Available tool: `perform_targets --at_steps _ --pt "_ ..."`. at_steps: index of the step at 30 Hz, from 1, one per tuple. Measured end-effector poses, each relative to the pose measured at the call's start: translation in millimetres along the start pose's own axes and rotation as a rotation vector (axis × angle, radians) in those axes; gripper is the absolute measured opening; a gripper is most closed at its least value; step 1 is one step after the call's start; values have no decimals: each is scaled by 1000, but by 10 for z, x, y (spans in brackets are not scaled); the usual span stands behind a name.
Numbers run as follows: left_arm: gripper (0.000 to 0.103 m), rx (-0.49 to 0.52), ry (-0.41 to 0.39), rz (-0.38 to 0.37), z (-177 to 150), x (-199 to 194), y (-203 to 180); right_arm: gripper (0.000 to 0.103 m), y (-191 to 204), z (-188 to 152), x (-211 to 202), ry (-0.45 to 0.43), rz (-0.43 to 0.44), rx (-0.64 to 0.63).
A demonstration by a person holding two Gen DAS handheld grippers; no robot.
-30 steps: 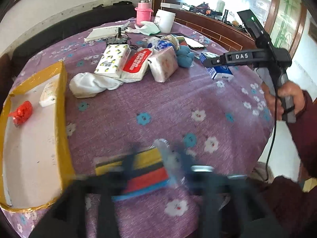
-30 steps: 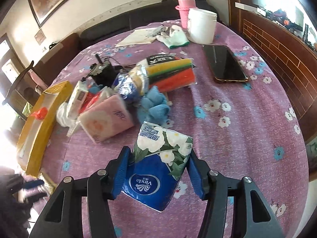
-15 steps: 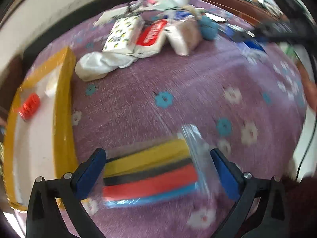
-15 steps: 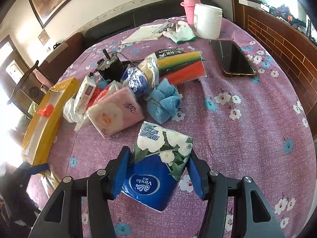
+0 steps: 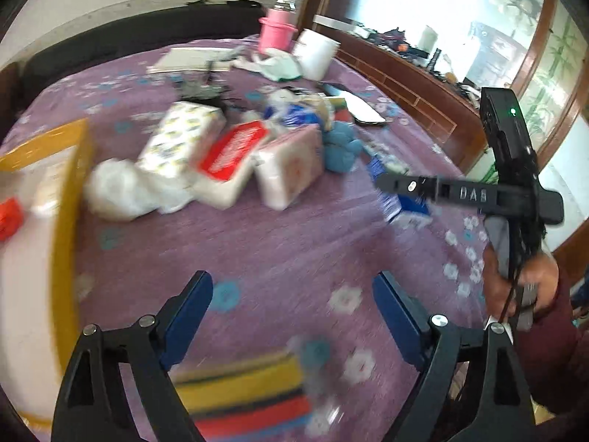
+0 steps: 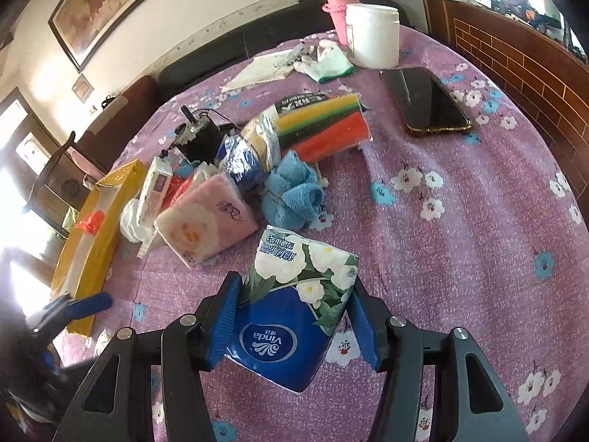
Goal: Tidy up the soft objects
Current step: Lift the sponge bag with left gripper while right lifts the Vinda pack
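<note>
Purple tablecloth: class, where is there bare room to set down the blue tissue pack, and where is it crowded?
Bare cloth lies right of the blue towel, below the phone. A second patch runs between the pink tissue pack and the yellow box. It is crowded around the sponge pack.

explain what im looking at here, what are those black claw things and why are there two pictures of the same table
There is no robot: a person holds a two-finger grabbing tool in each hand, and each tool carries a wide-angle camera looking along its fingers, which gives two pictures of one table.

In the left tool's view, the left gripper is open, with a blurred multicoloured sponge pack lying on the cloth beneath it. The other tool and the hand holding it show at the right.

In the right tool's view, the right gripper squeezes a blue Vinda tissue pack.

On the purple flowered tablecloth lie a pink tissue pack, a blue towel, a phone, a white jar and a yellow box.
</note>
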State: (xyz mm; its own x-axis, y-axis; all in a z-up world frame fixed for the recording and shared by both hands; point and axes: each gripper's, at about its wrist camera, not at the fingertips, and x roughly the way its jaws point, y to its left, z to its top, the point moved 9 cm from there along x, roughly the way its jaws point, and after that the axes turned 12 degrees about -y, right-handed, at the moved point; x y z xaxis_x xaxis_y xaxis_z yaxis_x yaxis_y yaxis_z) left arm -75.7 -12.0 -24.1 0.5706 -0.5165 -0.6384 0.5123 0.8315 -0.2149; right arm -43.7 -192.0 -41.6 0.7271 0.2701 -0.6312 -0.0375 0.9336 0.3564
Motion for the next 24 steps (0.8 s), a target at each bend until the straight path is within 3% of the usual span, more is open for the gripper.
perform_targets --at_steps 4,7,9,13,15,17,19,21,22,24 --pt "95 182 72 50 -346 -213 73 61 5 -20 41 11 25 -6" --pt "96 378 207 80 -659 -179 124 61 0 -64 99 32 28 -5" --pt "96 450 216 41 -640 -213 116 61 -18 -85 125 42 26 2" --pt "96 565 276 54 -537 -45 193 62 -56 -97 107 40 16 24" --pt "100 523 285 25 -501 103 210 62 -62 -96 90 38 10 29" --pt "99 394 300 13 -457 242 240 62 -62 -90 68 34 3 27" --pt "99 295 266 34 -399 313 257 62 -60 -75 61 30 0 28" --pt "98 262 224 65 -374 330 235 62 -54 -66 75 32 -3 27" --pt "95 253 206 73 -375 319 212 62 -46 -67 90 35 -5 26" --pt "73 246 175 68 -376 238 155 61 -19 -81 114 44 -6 14"
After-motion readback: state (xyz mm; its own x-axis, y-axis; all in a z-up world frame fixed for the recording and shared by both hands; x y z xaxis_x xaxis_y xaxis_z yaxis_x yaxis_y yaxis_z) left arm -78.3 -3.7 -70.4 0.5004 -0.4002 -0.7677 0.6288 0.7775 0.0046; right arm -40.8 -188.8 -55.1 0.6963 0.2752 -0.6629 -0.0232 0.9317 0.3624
